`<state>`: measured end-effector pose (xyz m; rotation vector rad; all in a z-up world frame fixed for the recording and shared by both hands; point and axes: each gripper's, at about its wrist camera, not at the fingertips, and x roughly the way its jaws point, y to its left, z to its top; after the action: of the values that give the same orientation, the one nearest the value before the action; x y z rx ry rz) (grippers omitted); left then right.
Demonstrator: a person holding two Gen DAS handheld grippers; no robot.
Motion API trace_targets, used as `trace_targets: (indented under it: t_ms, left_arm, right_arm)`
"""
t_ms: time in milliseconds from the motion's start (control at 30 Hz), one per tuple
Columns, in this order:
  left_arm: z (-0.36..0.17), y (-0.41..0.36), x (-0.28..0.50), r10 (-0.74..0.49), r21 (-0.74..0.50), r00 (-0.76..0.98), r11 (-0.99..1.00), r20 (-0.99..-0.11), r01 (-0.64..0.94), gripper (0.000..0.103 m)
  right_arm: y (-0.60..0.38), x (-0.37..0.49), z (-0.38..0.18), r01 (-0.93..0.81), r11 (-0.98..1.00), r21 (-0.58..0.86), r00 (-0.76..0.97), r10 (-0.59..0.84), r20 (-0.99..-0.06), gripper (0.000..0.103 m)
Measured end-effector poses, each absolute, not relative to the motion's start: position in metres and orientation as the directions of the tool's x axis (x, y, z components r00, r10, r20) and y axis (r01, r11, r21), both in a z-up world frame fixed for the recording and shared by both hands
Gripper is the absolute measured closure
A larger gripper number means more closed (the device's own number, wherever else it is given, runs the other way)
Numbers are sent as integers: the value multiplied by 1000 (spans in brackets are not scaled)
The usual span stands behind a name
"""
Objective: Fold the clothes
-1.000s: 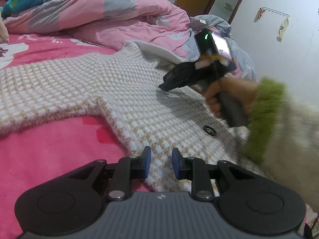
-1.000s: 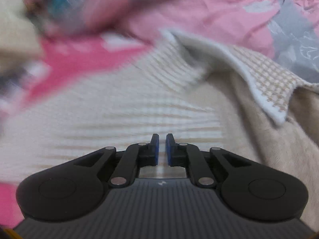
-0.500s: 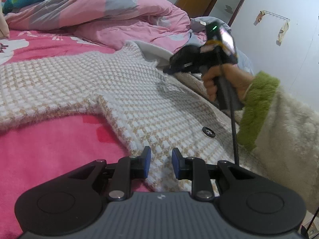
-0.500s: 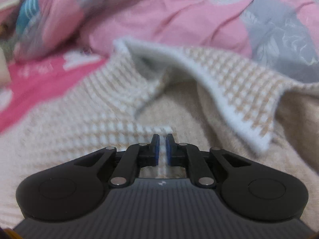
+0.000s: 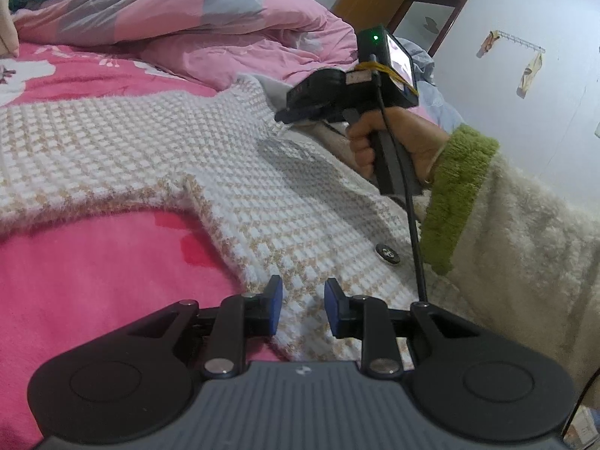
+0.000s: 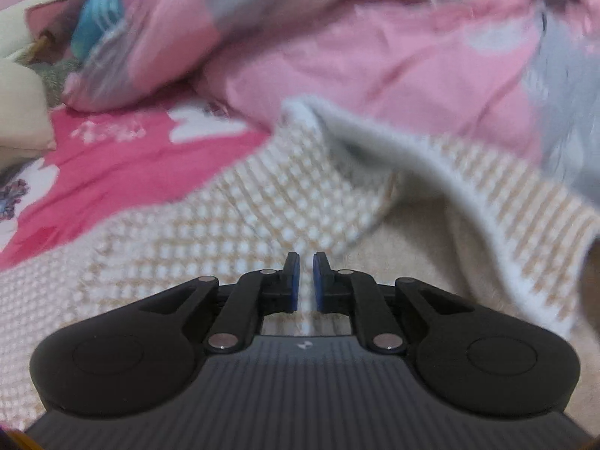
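Left gripper (image 5: 299, 309) fingers parted, empty, over the cardigan (image 5: 157, 138) hem. Right gripper (image 6: 304, 281) fingers nearly closed w/ a narrow gap, empty. Cardigan lies spread on the bed (image 5: 75, 262); prob. soft, light, floppy knit, so grab edges. Only the left view shows its 1 button (image 5: 388, 253) + sleeve; the right view shows the collar (image 6: 375, 142).

My fingers (image 5: 275, 309) wear blue pads on black arms. The cardigan (image 5: 157, 142) under them is a white and tan check weave, with a dark button (image 5: 388, 253) and a plain beige lining (image 6: 420, 258). The bed sheet (image 5: 93, 281) is hot pink with white flowers; the quilt (image 5: 210, 11) is pale pink with grey patches. My sleeve (image 5: 525, 225) is cream with a green cuff (image 5: 455, 195).
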<state>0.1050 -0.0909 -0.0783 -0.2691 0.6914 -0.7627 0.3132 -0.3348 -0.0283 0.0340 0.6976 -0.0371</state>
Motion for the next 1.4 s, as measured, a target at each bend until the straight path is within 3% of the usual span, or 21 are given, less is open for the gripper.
trace_targets:
  t_ms: [200, 500, 600, 733, 867, 1067, 1400]
  left_arm:
    - [-79, -91, 105, -714, -465, 517, 700, -472, 541, 77]
    - [-80, -88, 105, -720, -475, 515, 694, -466, 541, 77]
    - [-80, -86, 104, -723, -480, 513, 691, -463, 540, 77]
    - [-81, -84, 103, -727, -487, 511, 687, -459, 540, 77]
    - [-82, -83, 104, -730, -492, 510, 684, -456, 539, 77]
    - [-84, -79, 104, -741, -513, 504, 671, -444, 535, 77]
    - [-85, -77, 107, -756, -540, 489, 654, -435, 530, 74]
  right_arm:
    - [-340, 364, -65, 44, 999, 28, 775, -16, -632, 97]
    - [-325, 389, -46, -14, 996, 89, 802, 64, -594, 98]
    - [-322, 418, -70, 0, 1000, 23, 798, 14, -602, 100]
    - [-337, 423, -59, 49, 992, 120, 818, 29, -574, 102]
    - [-340, 431, -60, 49, 997, 56, 812, -7, -583, 102]
    - [-372, 464, -71, 133, 956, 263, 810, 48, -584, 103]
    - [-428, 300, 38, 119, 889, 441, 911, 79, -406, 98]
